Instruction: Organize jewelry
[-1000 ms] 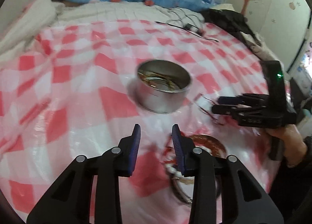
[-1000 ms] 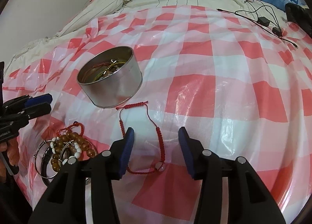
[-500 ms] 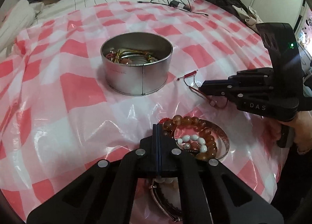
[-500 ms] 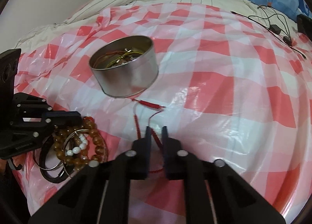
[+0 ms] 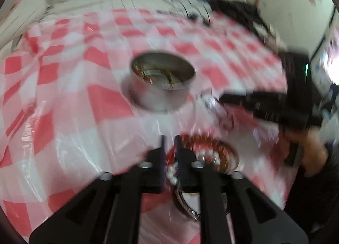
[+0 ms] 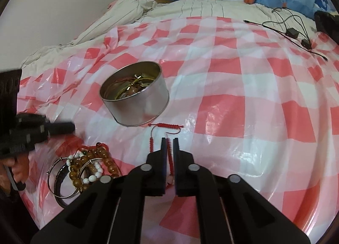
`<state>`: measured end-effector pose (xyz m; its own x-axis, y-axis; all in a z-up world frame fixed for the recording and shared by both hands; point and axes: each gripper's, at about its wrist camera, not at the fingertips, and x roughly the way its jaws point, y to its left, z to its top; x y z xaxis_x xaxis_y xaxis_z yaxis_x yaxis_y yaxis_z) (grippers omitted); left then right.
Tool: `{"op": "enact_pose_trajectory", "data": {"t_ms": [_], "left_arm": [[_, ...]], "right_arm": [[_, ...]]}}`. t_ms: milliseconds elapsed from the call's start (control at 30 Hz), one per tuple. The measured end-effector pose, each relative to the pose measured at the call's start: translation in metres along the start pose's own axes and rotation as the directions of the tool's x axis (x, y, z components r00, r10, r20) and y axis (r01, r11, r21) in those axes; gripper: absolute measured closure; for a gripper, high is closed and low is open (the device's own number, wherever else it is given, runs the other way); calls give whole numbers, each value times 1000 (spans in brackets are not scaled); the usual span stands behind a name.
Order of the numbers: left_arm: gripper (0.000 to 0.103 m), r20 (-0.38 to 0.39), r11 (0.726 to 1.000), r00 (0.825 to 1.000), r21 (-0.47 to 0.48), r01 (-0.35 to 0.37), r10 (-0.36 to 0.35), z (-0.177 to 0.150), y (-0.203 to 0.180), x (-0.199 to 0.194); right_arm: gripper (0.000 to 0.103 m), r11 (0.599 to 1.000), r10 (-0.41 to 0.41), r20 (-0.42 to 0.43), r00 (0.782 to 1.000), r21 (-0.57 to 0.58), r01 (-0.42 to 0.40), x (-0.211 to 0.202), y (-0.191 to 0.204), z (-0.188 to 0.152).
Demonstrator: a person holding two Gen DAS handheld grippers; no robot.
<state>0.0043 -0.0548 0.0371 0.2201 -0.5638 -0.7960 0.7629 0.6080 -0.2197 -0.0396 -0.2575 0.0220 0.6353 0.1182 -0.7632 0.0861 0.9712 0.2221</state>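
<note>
Since half a second ago, the right hand-held gripper has nipped the red cord bracelet beside the tin; light, limp, best held mid-strand. Left hand-held gripper stands slightly parted over the beads.

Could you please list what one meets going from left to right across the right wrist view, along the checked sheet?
Left gripper → pile of beaded bracelets and bangles → round metal tin → red cord bracelet, pinched in the right gripper → black cables.
</note>
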Motion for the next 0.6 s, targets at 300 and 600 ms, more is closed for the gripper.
{"op": "enact_pose_trajectory", "data": {"t_ms": [300,600], "left_arm": [[103,-40,992,995,89,-88,92,-9,-9,6],[102,15,1000,1000,1,-20,20,-1,14,-17]], "right_arm": [[61,1000,-6,-40,999,-15,6,9,2,-4],[61,1000,-14,-53,998,-11,14,11,0,-6]]}}
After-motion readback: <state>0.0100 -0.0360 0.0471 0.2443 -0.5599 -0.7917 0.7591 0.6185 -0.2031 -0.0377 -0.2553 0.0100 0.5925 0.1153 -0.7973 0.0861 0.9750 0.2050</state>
